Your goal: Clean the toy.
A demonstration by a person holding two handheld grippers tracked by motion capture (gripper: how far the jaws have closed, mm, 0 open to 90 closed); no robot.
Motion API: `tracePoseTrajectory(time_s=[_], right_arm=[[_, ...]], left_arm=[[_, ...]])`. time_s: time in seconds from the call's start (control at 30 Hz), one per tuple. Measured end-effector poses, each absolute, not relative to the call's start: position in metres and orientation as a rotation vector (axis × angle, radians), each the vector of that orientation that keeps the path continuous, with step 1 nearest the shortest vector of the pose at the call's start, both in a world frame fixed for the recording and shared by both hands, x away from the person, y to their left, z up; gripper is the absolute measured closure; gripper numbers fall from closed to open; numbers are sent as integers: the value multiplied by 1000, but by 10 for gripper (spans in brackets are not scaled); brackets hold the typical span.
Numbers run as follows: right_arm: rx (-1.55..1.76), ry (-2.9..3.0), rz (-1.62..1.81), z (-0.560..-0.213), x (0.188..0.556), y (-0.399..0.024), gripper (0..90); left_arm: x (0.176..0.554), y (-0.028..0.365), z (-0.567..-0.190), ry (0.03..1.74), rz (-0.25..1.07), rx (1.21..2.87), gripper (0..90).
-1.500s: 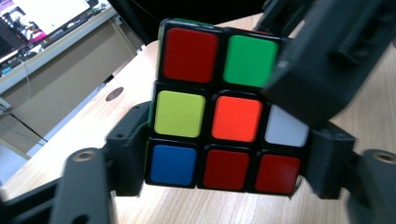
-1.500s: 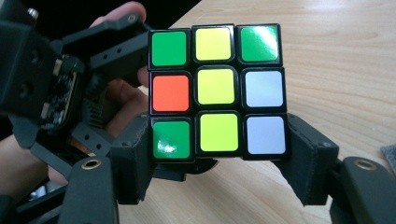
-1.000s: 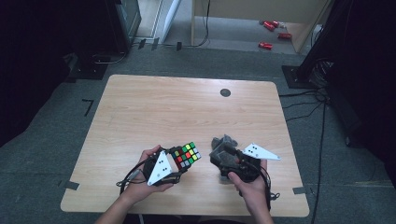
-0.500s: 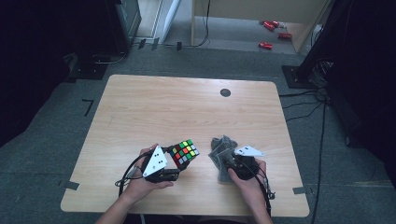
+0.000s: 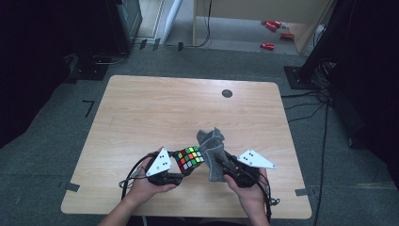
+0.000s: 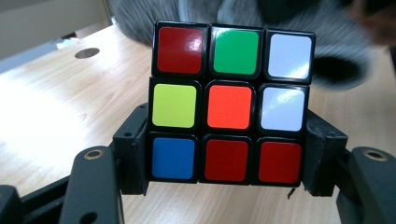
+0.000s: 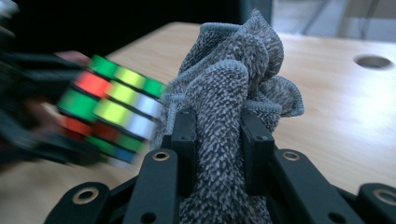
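A scrambled colour cube [image 5: 189, 158] is clamped between the jaws of my left gripper [image 5: 184, 165], which is shut on its lower layer; the left gripper view faces a side of the cube [image 6: 229, 102] with an orange centre. My right gripper [image 5: 221, 165] is shut on a bunched grey cloth [image 5: 214, 148], its jaws having just closed on it. In the right gripper view the cloth [image 7: 233, 70] rises between the black fingers [image 7: 184, 140], and its left edge meets the blurred cube [image 7: 112, 102]. Both grippers are held above the near edge of the wooden table [image 5: 164, 103].
A dark round hole [image 5: 227, 93] sits in the tabletop near its far edge. Red objects [image 5: 268, 45] lie on the floor beyond the table, and cables [image 5: 320, 108] run along the floor to the right.
The right gripper has closed on the grey cloth and brought it left against the cube. The left gripper with the cube has stayed where it was.
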State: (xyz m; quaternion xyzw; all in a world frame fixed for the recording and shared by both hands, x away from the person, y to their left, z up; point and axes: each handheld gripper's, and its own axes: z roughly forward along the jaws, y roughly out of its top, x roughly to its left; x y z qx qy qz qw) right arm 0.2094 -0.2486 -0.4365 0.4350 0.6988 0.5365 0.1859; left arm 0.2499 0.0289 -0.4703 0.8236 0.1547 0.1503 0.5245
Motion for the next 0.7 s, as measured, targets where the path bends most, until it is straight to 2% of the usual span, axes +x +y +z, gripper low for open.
tracePoseTrajectory(time_s=[0.2,0.33,0.7], right_arm=[[1157,2020,1639,-429,200,-228,713],[1216,2016,1724,-435,205,-236,718],[1315,2009,1608,-445,214,-249,717]], left_arm=[[244,29,-469,343,386,1932,338],[244,33,-467,342,352,1904,339],[242,31,-467,331,419,1924,340]])
